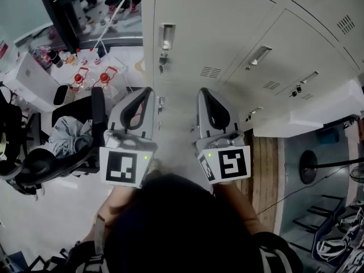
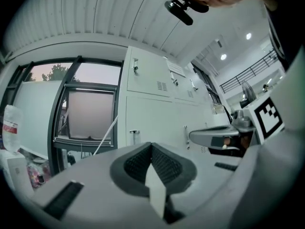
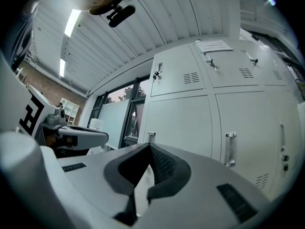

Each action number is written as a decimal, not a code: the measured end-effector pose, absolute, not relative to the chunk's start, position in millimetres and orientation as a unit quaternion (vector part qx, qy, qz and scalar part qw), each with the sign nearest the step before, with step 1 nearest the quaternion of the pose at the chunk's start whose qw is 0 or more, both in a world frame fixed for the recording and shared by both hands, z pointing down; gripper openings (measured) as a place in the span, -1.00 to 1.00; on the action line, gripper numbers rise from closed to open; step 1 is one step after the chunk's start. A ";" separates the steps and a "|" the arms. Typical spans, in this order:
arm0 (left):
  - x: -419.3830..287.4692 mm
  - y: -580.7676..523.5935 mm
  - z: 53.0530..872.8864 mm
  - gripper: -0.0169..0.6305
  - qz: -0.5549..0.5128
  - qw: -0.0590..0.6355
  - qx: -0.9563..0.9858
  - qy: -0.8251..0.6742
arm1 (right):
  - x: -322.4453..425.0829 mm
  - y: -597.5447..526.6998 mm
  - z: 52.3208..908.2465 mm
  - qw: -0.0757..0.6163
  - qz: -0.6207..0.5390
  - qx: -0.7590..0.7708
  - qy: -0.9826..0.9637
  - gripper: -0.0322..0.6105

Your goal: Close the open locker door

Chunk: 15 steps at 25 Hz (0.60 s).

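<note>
1. The left gripper (image 1: 149, 91) and the right gripper (image 1: 202, 91) are held side by side at chest height. Both point at the bank of pale grey sheet-metal lockers (image 1: 187, 16). Neither touches a door. My guess is that they are carried level like this so the person can face the lockers squarely.

2. On both grippers the jaws are pressed together at their tips, and nothing is caught between them. Each gripper view shows the dark ribbed pads meeting in a point, with only the pale locker face visible through the gap below. Jaws closed like this would do for pushing a panel with a blunt tip, though that is a judgement.

3. The locker doors straight ahead of the jaws sit flush. Their silver latches (image 1: 166, 37) and louvred vents (image 1: 211, 71) lie flat in the frame.

4. A flat white panel (image 1: 310, 114) juts out from the locker front well to the right of both grippers, over the wooden floor strip (image 1: 267, 169). It is seen edge-on from above. I take this to be the open locker door and, if so, it stands swung out, but the view does not fully settle it.

5. A black office chair draped with grey cloth (image 1: 71, 132) stands to the left, clear of the lockers.
</note>
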<state>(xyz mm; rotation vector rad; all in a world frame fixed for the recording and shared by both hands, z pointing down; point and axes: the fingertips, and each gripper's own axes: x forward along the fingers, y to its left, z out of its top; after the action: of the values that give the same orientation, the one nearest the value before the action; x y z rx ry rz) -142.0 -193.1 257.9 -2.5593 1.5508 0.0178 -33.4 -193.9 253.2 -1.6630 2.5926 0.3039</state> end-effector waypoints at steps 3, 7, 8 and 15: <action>-129.7 -168.9 260.8 -0.94 0.003 0.075 -0.848 0.525 | -17.1 -169.1 254.5 0.023 0.100 -0.536 0.838 -0.85; -118.6 -135.3 274.2 -0.94 -0.005 0.076 -0.843 0.533 | -4.4 -137.1 264.3 0.027 0.109 -0.533 0.839 -0.85; -116.3 -128.3 277.2 -0.94 -0.007 0.079 -0.843 0.533 | -1.6 -131.4 266.9 0.031 0.108 -0.534 0.838 -0.85; -108.7 -96.4 276.7 -0.95 -0.011 0.082 -0.836 0.542 | 11.8 -103.3 265.1 0.038 0.108 -0.531 0.840 -0.85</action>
<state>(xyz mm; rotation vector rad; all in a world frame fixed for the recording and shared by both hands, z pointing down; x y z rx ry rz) -108.7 -96.4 276.7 -2.4996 1.6191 -0.0327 11.8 -103.3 265.1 -1.6276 2.5759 0.3304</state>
